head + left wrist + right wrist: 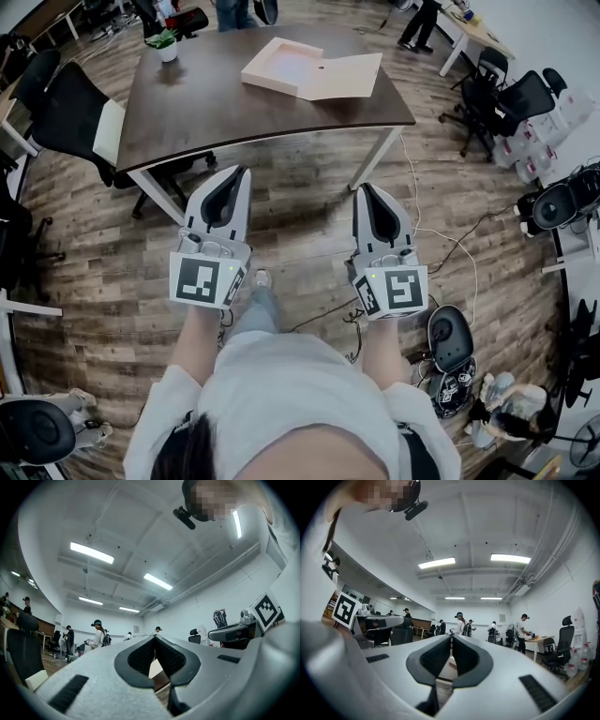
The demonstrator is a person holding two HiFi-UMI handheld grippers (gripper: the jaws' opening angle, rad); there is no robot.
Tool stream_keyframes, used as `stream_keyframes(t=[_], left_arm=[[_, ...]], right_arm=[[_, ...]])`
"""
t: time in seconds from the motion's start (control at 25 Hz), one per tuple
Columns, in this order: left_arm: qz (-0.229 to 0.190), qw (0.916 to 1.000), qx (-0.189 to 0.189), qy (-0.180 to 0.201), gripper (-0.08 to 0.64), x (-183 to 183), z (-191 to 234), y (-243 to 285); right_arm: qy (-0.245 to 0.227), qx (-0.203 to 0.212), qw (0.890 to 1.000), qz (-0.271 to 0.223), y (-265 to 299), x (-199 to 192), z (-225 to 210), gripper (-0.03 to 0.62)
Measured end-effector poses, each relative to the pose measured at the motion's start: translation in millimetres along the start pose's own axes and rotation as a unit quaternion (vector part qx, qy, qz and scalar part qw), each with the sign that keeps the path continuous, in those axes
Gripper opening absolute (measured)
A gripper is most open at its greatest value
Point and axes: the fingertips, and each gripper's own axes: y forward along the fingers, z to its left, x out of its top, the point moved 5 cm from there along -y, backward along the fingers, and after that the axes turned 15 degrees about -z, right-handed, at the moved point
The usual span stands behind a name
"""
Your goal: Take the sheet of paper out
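Well short of the worktop: the approach step

The left hand-held gripper (240,172) and the right hand-held gripper (365,188) are both held with jaws together and empty, well apart from the worktop (187,108). The sheet of paper is judged to lie in the open flat box (281,66) there. Next, the box must be reached and the jaws opened. No writing can be read.

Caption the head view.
Left gripper and right gripper, shut and empty, face a table bearing a flat box.
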Motion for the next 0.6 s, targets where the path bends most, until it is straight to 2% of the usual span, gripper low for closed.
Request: stream_keyframes(t=[0.6], left_arm=[[-0.017,0.9991,-0.036,-0.011,0.009,-59,94,105]], right_arm=[[-0.018,-0.026,0.999,-0.009,133,-45,-27,0.018]])
